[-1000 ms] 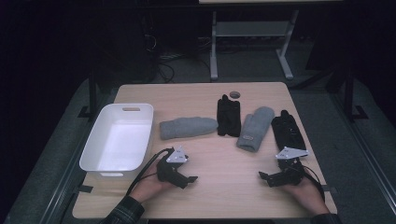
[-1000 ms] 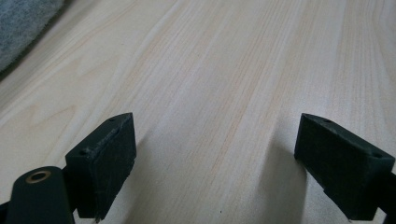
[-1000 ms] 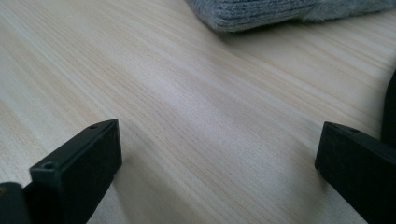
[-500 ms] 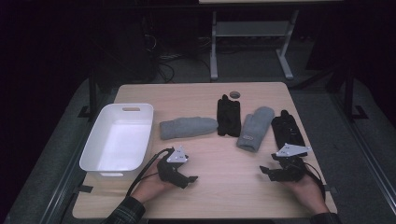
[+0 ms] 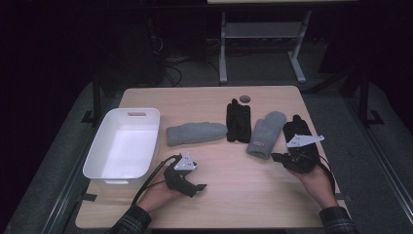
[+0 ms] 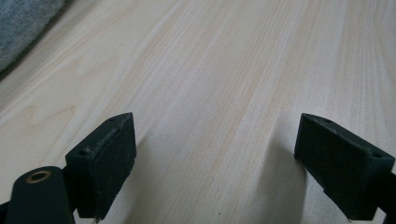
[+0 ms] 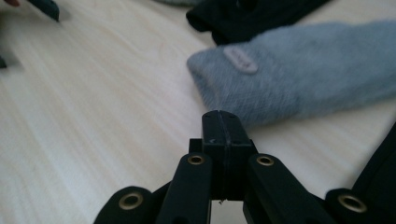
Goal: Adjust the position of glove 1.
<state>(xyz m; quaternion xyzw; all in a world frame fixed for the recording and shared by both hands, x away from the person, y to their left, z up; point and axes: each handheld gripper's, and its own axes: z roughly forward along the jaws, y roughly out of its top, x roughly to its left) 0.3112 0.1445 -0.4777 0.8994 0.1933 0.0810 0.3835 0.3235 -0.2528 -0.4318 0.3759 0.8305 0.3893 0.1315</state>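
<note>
Holding the right tool (image 5: 278,157) shut on nothing, jaws just closed, beside the grey mitten (image 5: 265,134) lying between two black gloves (image 5: 238,122) at the counter's (image 5: 234,200) right, probably testing before a pick, while resting the left tool (image 5: 198,186) open near the white bin (image 5: 146,113).

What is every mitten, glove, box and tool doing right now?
Right tool: jaws just closed, shut on nothing.
Left tool: open, empty.
Grey mitten with label: lying flat.
Other grey mitten: lying flat.
Middle black glove: lying flat.
Right black glove: lying flat.
White bin: empty.
</note>
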